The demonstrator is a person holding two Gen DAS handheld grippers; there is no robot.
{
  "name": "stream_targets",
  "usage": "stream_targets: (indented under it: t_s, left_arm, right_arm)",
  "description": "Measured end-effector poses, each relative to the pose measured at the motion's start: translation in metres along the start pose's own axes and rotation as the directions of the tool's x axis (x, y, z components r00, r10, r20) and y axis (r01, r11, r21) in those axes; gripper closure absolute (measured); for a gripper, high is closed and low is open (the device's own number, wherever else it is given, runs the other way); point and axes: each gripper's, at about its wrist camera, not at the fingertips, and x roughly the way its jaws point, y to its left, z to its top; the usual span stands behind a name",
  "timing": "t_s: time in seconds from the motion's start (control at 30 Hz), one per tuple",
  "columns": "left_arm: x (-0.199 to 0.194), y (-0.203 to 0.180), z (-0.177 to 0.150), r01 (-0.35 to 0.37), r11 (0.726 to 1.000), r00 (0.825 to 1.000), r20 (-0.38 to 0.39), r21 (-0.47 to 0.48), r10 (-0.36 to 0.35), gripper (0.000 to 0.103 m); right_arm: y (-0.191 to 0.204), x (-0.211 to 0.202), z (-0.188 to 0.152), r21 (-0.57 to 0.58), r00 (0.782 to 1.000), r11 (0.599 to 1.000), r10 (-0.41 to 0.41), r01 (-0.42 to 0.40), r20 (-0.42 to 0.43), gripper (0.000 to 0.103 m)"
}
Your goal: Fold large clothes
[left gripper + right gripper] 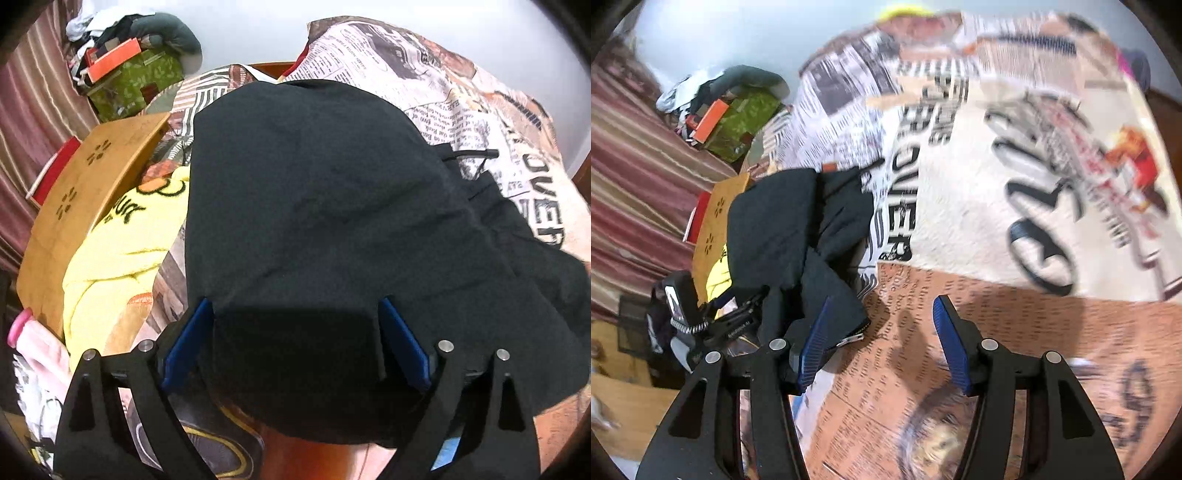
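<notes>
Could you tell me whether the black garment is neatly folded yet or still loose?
Still loose: the black garment lies in uneven rumpled layers on the printed bedspread.

Both grippers (295,343) (882,339) have black linkage arms, silver pivot pins, ribbed blue pads (951,343).

A domestic bedroom is shown. A bed is covered by a newspaper-print bedsheet (979,206), on which a black garment (314,221) and a yellow printed cloth (122,258) are spread. A wooden lap tray (85,192) with cut-out vents is seen at the bed's edge, beside a striped maroon curtain (635,173). A heap of household items, including a green patterned box (129,85) and an orange box (112,59), is piled against a plain pale wall (251,29).
</notes>
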Motion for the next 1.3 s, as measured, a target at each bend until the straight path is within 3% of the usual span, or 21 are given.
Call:
stream_targets:
  t_s: [0.07, 0.17, 0.3, 0.4, 0.53, 0.7, 0.97, 1.07, 1.13, 1.17, 1.23, 1.3]
  left_arm:
    - [-0.01, 0.0, -0.002, 0.018, 1.0, 1.0, -0.007, 0.005, -0.018, 0.022]
    - [-0.036, -0.003, -0.007, 0.042, 0.998, 0.999, 0.016, 0.036, -0.043, 0.024]
    - [-0.099, -0.008, -0.016, 0.087, 0.993, 0.989, 0.117, 0.079, -0.096, 0.024]
    - [-0.157, -0.008, -0.023, 0.124, 0.987, 0.965, 0.219, 0.098, -0.143, 0.024]
    - [-0.237, -0.002, -0.032, 0.153, 0.982, 0.91, 0.371, 0.111, -0.184, 0.024]
    - [-0.326, 0.006, -0.052, 0.172, 0.979, 0.813, 0.545, 0.112, -0.205, 0.024]
    - [-0.424, 0.009, -0.106, 0.181, 0.978, 0.652, 0.732, 0.106, -0.2, 0.024]
    - [-0.445, 0.001, -0.129, 0.128, 0.986, 0.608, 0.778, 0.102, -0.16, 0.023]
    - [-0.453, -0.005, -0.141, 0.101, 0.989, 0.589, 0.795, 0.107, -0.146, 0.019]
    - [-0.455, -0.01, -0.148, 0.08, 0.991, 0.583, 0.802, 0.103, -0.131, 0.013]
    - [-0.457, -0.017, -0.157, 0.045, 0.995, 0.577, 0.811, 0.09, -0.099, 0.004]
    - [-0.456, -0.021, -0.166, 0.037, 0.996, 0.578, 0.812, 0.081, -0.087, 0.0]
  right_arm:
    - [0.009, -0.017, -0.004, -0.044, 0.999, 0.999, -0.019, 0.021, 0.039, 0.049]
    - [0.022, -0.035, -0.008, -0.106, 0.994, 0.993, -0.037, 0.048, 0.104, 0.049]
    - [0.048, -0.059, -0.017, -0.163, 0.982, 0.986, -0.005, 0.037, 0.19, 0.049]
    - [0.067, -0.082, -0.026, -0.194, 0.963, 0.98, 0.018, 0.036, 0.27, 0.049]
    - [0.1, -0.122, -0.047, -0.253, 0.918, 0.967, 0.063, 0.042, 0.39, 0.049]
    - [0.139, -0.174, -0.083, -0.345, 0.828, 0.934, 0.116, 0.097, 0.549, 0.048]
    - [0.175, -0.216, -0.135, -0.424, 0.73, 0.894, 0.192, 0.146, 0.656, 0.041]
    - [0.179, -0.221, -0.15, -0.42, 0.705, 0.893, 0.193, 0.163, 0.682, 0.041]
    - [0.181, -0.224, -0.158, -0.411, 0.688, 0.894, 0.184, 0.18, 0.702, 0.039]
    - [0.182, -0.225, -0.162, -0.408, 0.68, 0.893, 0.181, 0.19, 0.711, 0.03]
    - [0.182, -0.224, -0.167, -0.398, 0.667, 0.893, 0.167, 0.209, 0.726, 0.017]
    - [0.183, -0.225, -0.172, -0.371, 0.641, 0.895, 0.137, 0.246, 0.755, 0.014]
